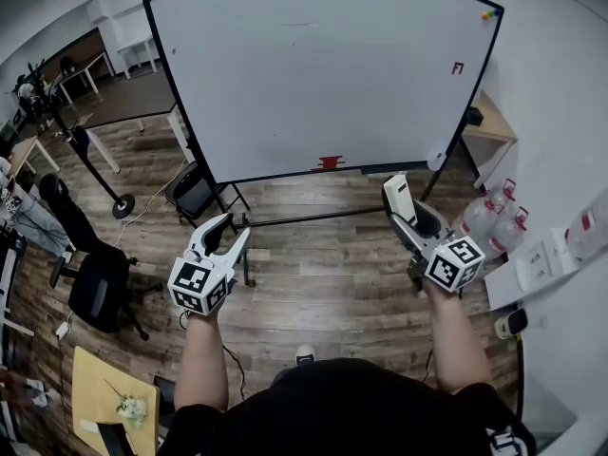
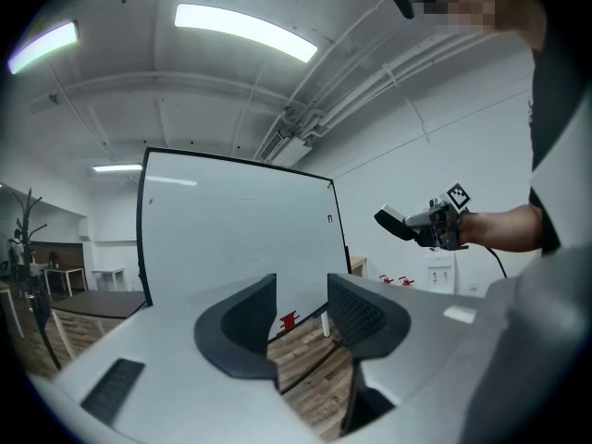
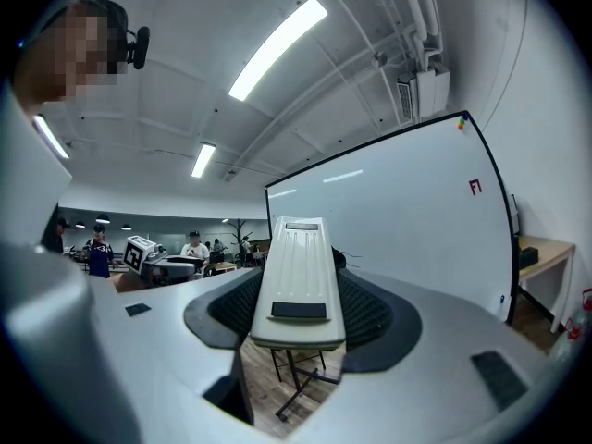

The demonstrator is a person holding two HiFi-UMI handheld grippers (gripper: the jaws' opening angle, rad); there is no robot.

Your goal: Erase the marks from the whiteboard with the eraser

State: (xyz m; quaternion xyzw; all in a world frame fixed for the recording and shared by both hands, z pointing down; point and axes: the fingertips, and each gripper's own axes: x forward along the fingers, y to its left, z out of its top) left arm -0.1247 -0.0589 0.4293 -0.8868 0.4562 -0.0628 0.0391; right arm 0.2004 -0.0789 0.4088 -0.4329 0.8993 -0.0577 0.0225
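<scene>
A large whiteboard (image 1: 313,74) on a black wheeled stand faces me, with a small red mark (image 1: 457,68) near its upper right corner, seen as a red mark (image 3: 474,187) in the right gripper view. My right gripper (image 1: 407,212) is shut on a cream whiteboard eraser (image 3: 296,280), also seen as the eraser (image 1: 398,196) in the head view, held short of the board. My left gripper (image 1: 231,232) hangs open and empty at lower left, its jaws apart over the floor. A red item (image 1: 330,163) rests on the board's tray.
A wooden side table (image 1: 494,126) stands right of the board, with water bottles (image 1: 489,215) below it. A black office chair (image 1: 100,288) and a folding chair (image 1: 195,193) stand at left. A lamp stand (image 1: 122,205) rises beyond. Several people sit far back (image 3: 192,244).
</scene>
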